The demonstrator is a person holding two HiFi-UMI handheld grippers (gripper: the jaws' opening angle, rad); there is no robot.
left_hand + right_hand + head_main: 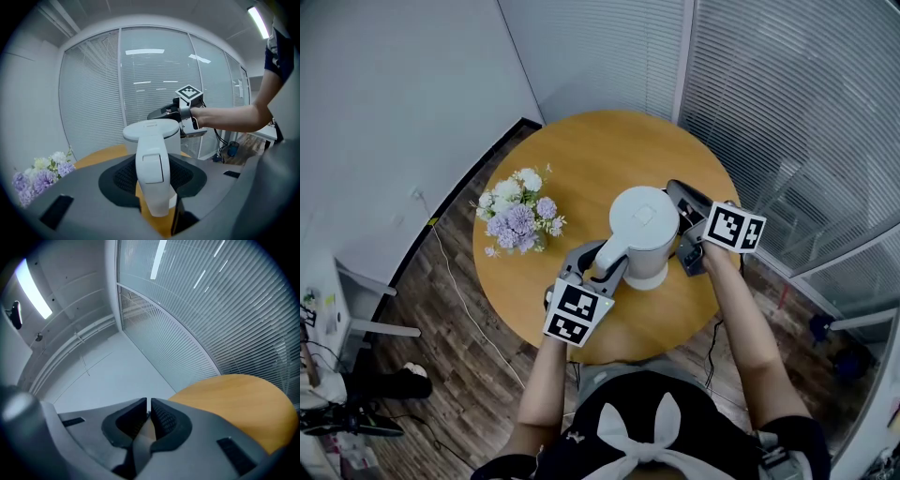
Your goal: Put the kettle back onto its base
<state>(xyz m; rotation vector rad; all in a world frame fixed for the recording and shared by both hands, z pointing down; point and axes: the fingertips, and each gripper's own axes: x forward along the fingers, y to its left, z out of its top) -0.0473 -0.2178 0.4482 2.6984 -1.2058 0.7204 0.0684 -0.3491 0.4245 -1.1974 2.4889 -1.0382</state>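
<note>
A white electric kettle (643, 225) stands upright near the right side of the round wooden table (581, 159). A paler ring shows at its foot; I cannot tell if that is the base. My left gripper (602, 266) is shut on the kettle's handle (152, 171), with a dark pad on each side of it. The kettle's lid (151, 130) shows just beyond. My right gripper (676, 191) hovers close beside the kettle's right side, its jaws shut with nothing between them (147, 405). It also shows behind the kettle as the right gripper (161, 112).
A bunch of white and lilac flowers (519, 221) stands on the table's left part, seen again as flowers (40, 174). Glass walls with blinds (787, 103) run behind and to the right. The table's near edge (619, 354) is close to the person's body.
</note>
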